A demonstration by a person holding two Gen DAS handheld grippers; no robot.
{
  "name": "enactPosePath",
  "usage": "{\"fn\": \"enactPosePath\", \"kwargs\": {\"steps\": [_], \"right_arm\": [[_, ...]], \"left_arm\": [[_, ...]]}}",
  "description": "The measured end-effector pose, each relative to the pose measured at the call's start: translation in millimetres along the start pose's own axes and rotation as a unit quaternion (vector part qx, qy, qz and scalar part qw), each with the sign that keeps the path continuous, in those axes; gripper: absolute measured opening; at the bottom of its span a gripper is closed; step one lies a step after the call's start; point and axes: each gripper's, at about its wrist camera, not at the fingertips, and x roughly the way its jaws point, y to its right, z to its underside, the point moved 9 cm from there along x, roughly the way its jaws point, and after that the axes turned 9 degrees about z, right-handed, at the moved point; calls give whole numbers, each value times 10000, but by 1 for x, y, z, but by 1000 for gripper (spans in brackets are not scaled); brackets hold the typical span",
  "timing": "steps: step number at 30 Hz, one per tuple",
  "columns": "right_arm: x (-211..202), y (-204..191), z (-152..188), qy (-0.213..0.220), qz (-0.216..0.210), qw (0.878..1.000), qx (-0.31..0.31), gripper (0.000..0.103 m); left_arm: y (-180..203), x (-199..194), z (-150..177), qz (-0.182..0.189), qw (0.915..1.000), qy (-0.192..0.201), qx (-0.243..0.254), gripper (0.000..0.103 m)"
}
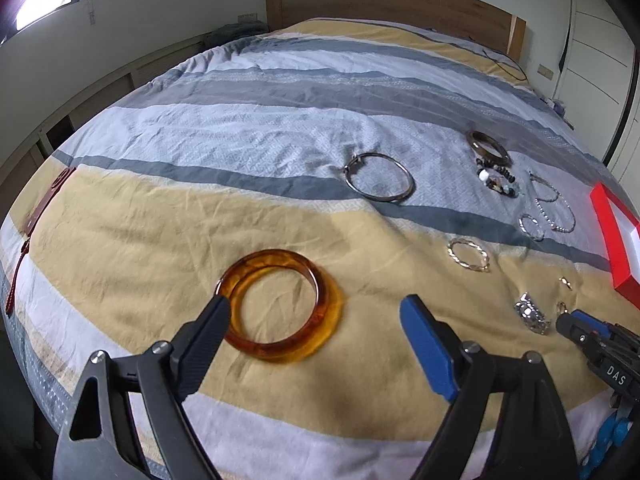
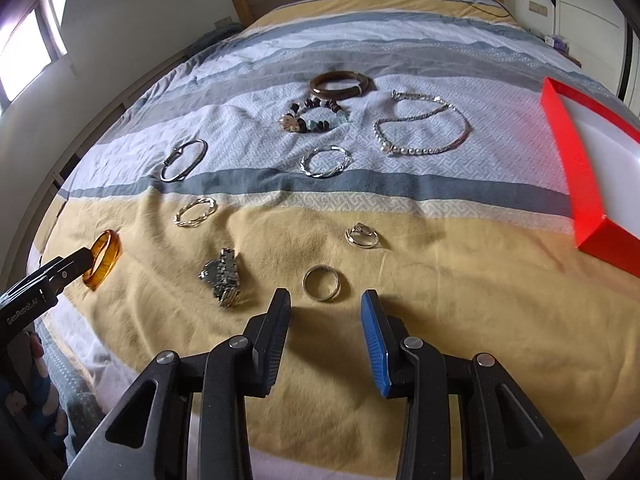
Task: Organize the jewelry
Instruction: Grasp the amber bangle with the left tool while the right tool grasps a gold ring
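An amber bangle [image 1: 276, 258] lies flat on the yellow stripe of the bedspread. My left gripper [image 1: 316, 304] is open wide just over it, the black fingertip [image 1: 220, 306] at the bangle's left rim and the blue finger to its right. A plain silver ring [image 2: 322, 282] lies just ahead of my right gripper [image 2: 326, 298], whose jaws stand open and partly closed in, with nothing pressed between them. The open red box [image 2: 576, 168] with a white lining sits at the right.
More jewelry is spread over the bed: a thin silver bangle [image 2: 184, 160], two twisted bangles [image 2: 326, 162], a brown bangle [image 2: 340, 84], a bead bracelet [image 2: 316, 118], a pearl necklace [image 2: 424, 128], a sparkly metal piece [image 2: 224, 280] and a small ring [image 2: 362, 236].
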Motion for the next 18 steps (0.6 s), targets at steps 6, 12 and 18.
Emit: {"fn": "enactPosePath", "kwargs": {"steps": [6, 12, 18], "right_arm": [[17, -1, -5, -8, -46, 10000, -57, 32], [24, -8, -5, 3, -85, 9996, -261, 21], [12, -7, -8, 91, -172, 9991, -382, 20]], "left_arm": [[-5, 40, 11, 108, 9986, -502, -137, 49], [3, 45, 12, 73, 9986, -523, 102, 10], [4, 32, 6, -2, 9992, -404, 64, 9]]}}
